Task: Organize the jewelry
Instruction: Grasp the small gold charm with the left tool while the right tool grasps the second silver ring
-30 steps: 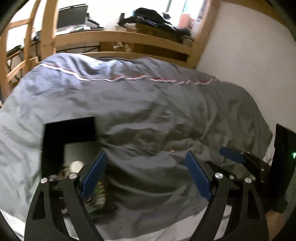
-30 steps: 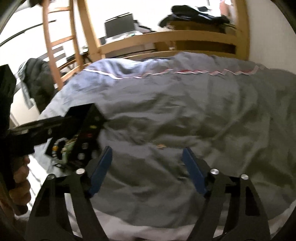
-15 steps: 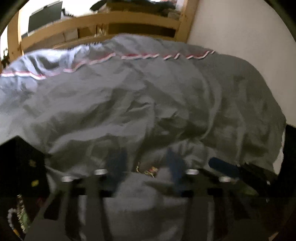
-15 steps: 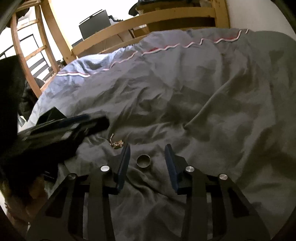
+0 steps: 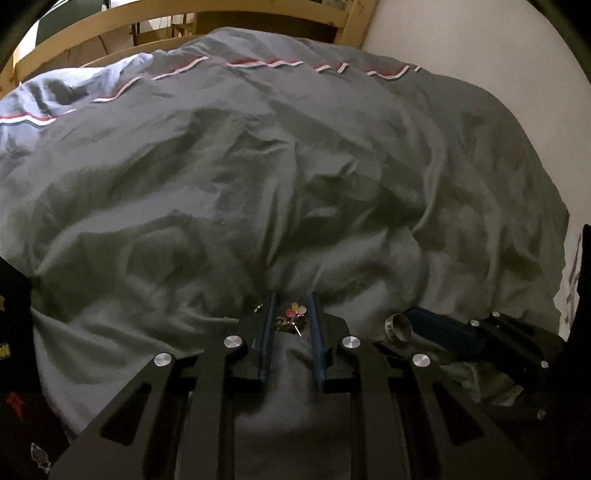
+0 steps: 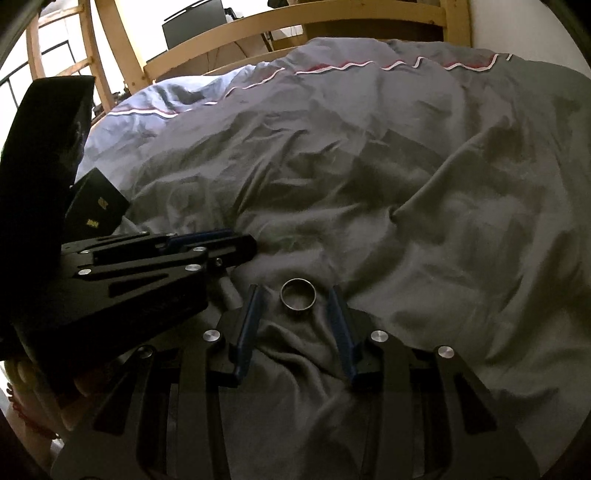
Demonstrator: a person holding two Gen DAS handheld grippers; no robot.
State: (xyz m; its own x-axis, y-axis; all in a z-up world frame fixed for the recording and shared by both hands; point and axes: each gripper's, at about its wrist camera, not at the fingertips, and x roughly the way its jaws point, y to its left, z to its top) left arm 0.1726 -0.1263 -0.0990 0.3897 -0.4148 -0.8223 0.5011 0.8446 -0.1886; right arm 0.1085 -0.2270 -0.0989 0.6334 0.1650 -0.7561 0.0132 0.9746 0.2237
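Grey duvet (image 5: pixel 295 184), heavily creased, covers the bed and carries everything. Nearest, at the bed's near edge, the left tongs (image 5: pixel 291 314) rest their tips on the cloth; their jaws have just been closing and now stand narrowly apart with a small cluster of jewelry (image 5: pixel 292 316), gold-toned with pink and yellow bits, lying between the blue pads (image 5: pixel 266 325). Whether the pads actually press on it cannot be told. Just to the right, the right tongs (image 6: pixel 295 301) also rest on the duvet, jaws partly apart on either side of a silver ring (image 6: pixel 297 293) that lies flat on the cloth with a gap to each pad. In the left wrist view the same ring (image 5: pixel 398 327) sits beside one blue pad of the right tongs (image 5: pixel 439 328).

Toward the bed's left edge stands a black jewelry box (image 6: pixel 96 207), with small gold-coloured marks on its face. Farther off, a red and white trim (image 6: pixel 332 68) crosses the duvet near the far edge, and beyond it rises the wooden bed frame (image 6: pixel 295 20).
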